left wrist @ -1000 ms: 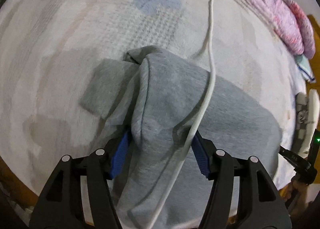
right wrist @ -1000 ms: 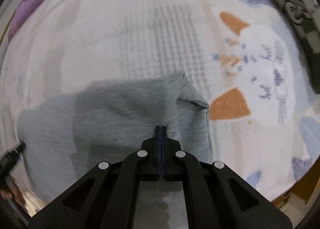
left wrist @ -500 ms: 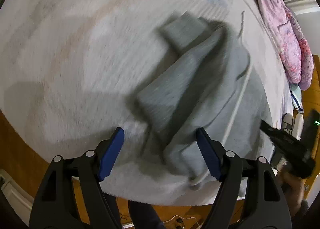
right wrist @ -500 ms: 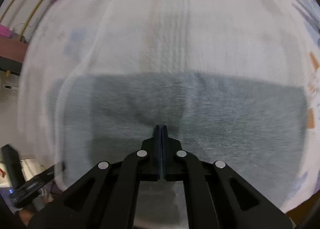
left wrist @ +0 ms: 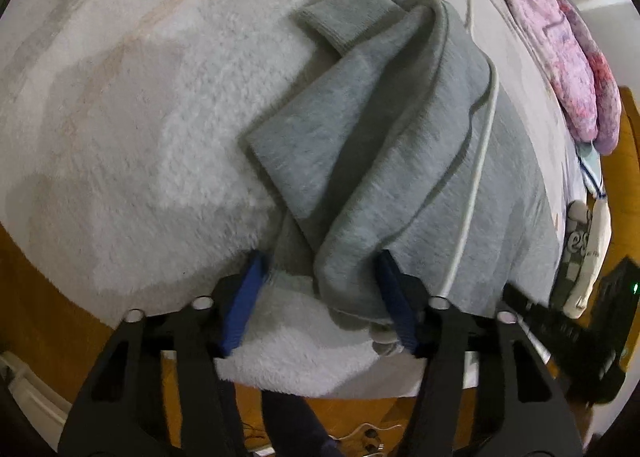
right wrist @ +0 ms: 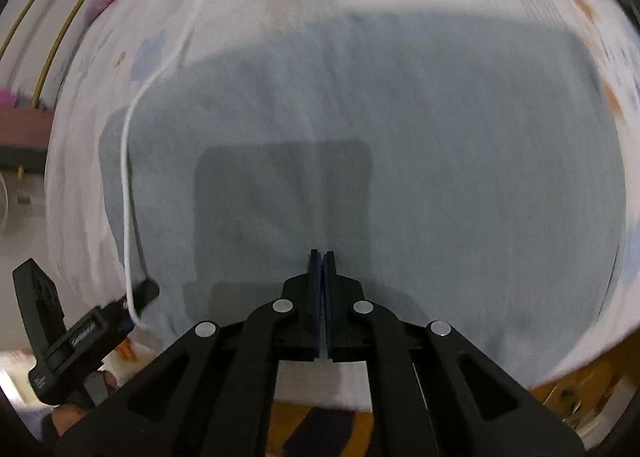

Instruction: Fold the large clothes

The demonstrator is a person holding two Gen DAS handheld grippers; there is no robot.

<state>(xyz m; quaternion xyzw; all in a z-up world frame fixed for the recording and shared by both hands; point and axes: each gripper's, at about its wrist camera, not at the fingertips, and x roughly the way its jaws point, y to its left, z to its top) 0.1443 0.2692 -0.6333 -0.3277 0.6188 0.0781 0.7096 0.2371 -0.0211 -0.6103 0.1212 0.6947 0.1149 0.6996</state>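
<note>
A grey hooded sweatshirt (left wrist: 384, 161) lies bunched on a pale fluffy bed cover (left wrist: 152, 145); a sleeve cuff (left wrist: 340, 17) points away at the top and a white drawstring (left wrist: 476, 177) runs down its right side. My left gripper (left wrist: 320, 293) is open with its blue pads on either side of the garment's near fold, at the bed's front edge. In the right wrist view the sweatshirt (right wrist: 400, 145) lies spread flat and wide. My right gripper (right wrist: 322, 257) is shut and empty just above the cloth. The left gripper (right wrist: 88, 329) shows at the lower left, by the drawstring (right wrist: 128, 197).
A pink and purple blanket (left wrist: 560, 57) lies heaped along the right side of the bed, with folded printed clothes (left wrist: 588, 253) below it. The orange wooden bed frame (left wrist: 52, 297) runs under the cover's front edge. A wall and rail (right wrist: 32, 57) stand at the left.
The left gripper pulled back to the bed's front edge and closed in around the garment's near fold. The right gripper swung left over the spread sweatshirt body, staying shut.
</note>
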